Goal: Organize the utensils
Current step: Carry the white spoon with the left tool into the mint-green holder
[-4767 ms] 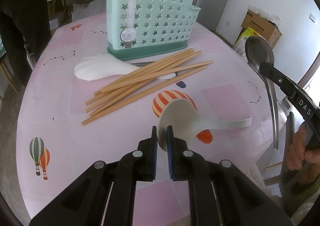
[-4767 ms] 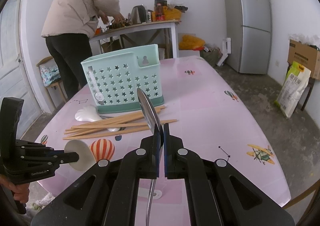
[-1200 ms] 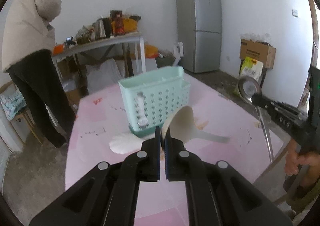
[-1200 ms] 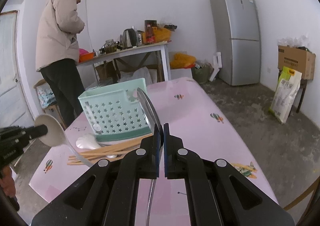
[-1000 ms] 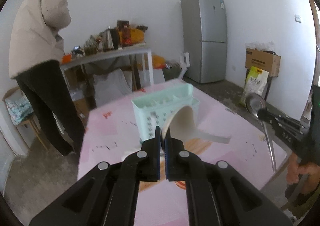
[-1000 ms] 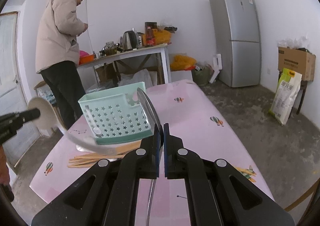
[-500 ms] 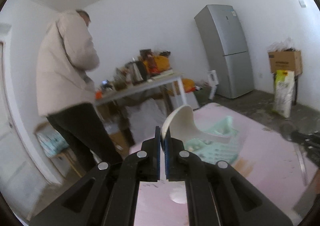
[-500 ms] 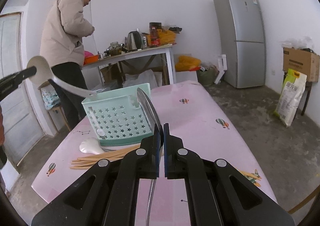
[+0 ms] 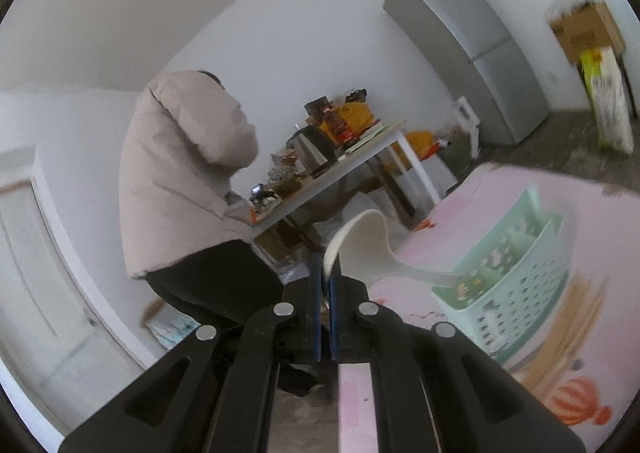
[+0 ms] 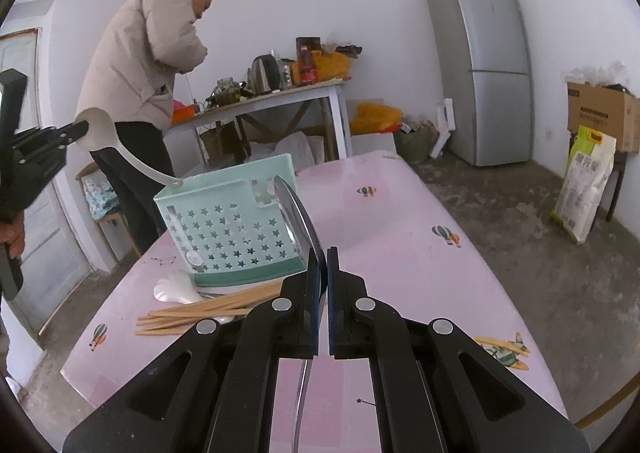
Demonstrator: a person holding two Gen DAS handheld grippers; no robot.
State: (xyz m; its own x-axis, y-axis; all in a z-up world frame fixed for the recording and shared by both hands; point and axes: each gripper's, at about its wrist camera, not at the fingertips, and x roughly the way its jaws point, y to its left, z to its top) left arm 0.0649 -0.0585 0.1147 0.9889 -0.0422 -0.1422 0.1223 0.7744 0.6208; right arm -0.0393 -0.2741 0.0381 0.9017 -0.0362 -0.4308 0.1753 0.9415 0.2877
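My left gripper (image 9: 326, 273) is shut on the bowl of a white plastic ladle (image 9: 370, 243). The ladle's handle slants down with its tip at the top rim of the mint-green star-holed utensil basket (image 9: 516, 277). The right wrist view shows the same ladle (image 10: 120, 151) reaching the basket's (image 10: 228, 229) left corner. My right gripper (image 10: 323, 257) is shut on a metal spoon (image 10: 294, 213), held above the pink table in front of the basket. Wooden chopsticks (image 10: 208, 311) and a white rice paddle (image 10: 176, 289) lie on the table before the basket.
The pink table (image 10: 392, 245) has balloon prints. A person in a beige jacket (image 10: 148, 41) stands at a cluttered side table (image 10: 272, 93) behind. A grey fridge (image 10: 484, 65), a cardboard box (image 10: 600, 113) and a sack (image 10: 584, 189) stand at the right.
My left gripper has lifted the ladle high off the table, swung it left and tilted it so the handle tip reaches the basket rim. My right gripper holds the spoon nearly still.
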